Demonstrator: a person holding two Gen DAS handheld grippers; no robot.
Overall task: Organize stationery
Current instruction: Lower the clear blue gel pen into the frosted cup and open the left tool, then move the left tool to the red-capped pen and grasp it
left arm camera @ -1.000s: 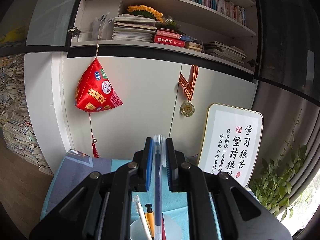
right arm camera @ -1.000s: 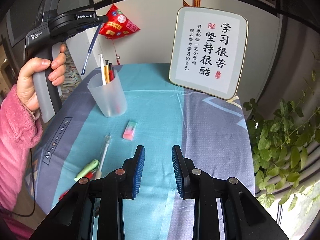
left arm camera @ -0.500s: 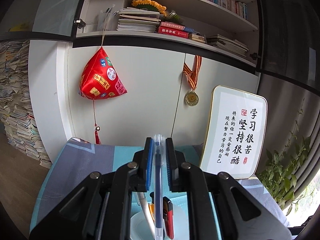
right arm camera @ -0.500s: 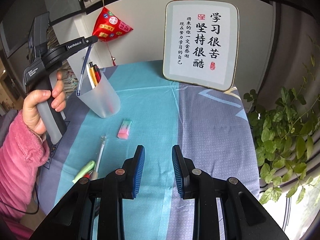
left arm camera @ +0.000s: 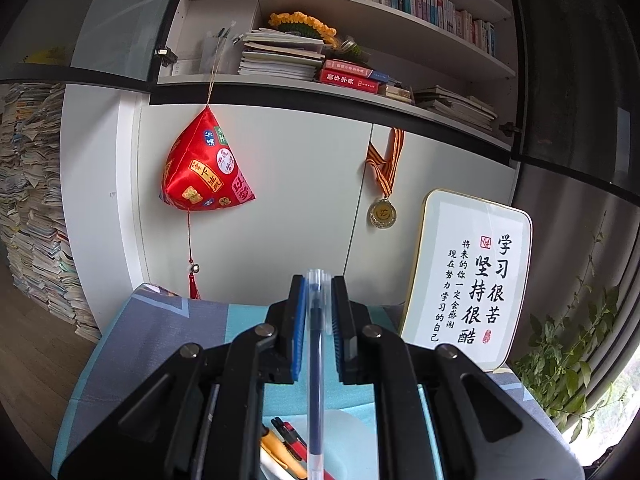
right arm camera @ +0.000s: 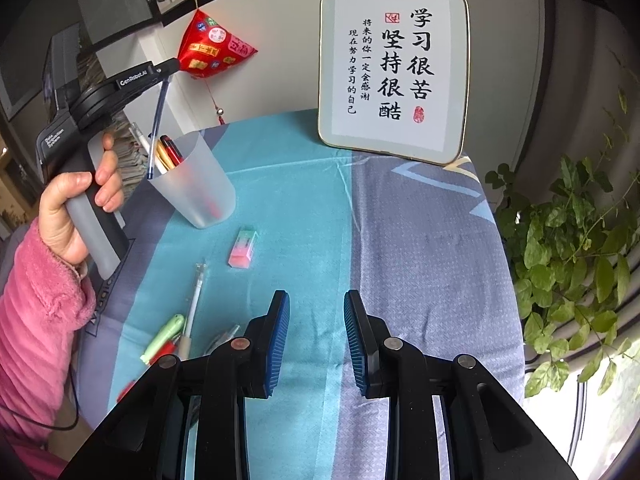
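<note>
Pink-and-green eraser, frosted white cup, teal-and-grey cloth

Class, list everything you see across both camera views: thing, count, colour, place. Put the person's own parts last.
Blue pen: one, held over the cup, tip at its mouth.
Cup: one, frosted, on the cloth, holding several pens.
Eraser: one, pink and green, near the cup.
Loose pens: a few, white, green, red, at the cloth's near left edge.
Tablecloth: one, teal and grey.
Framed calligraphy: one, white, at the back.
Red pouch: one, hanging.
Medal: one, gold, hanging.
Plant: one, green, on the right.
Bookshelf: one, white, above.
Left gripper: shut on the blue pen.
Right gripper: open, empty.
Hand: one, pink sleeve.
</note>
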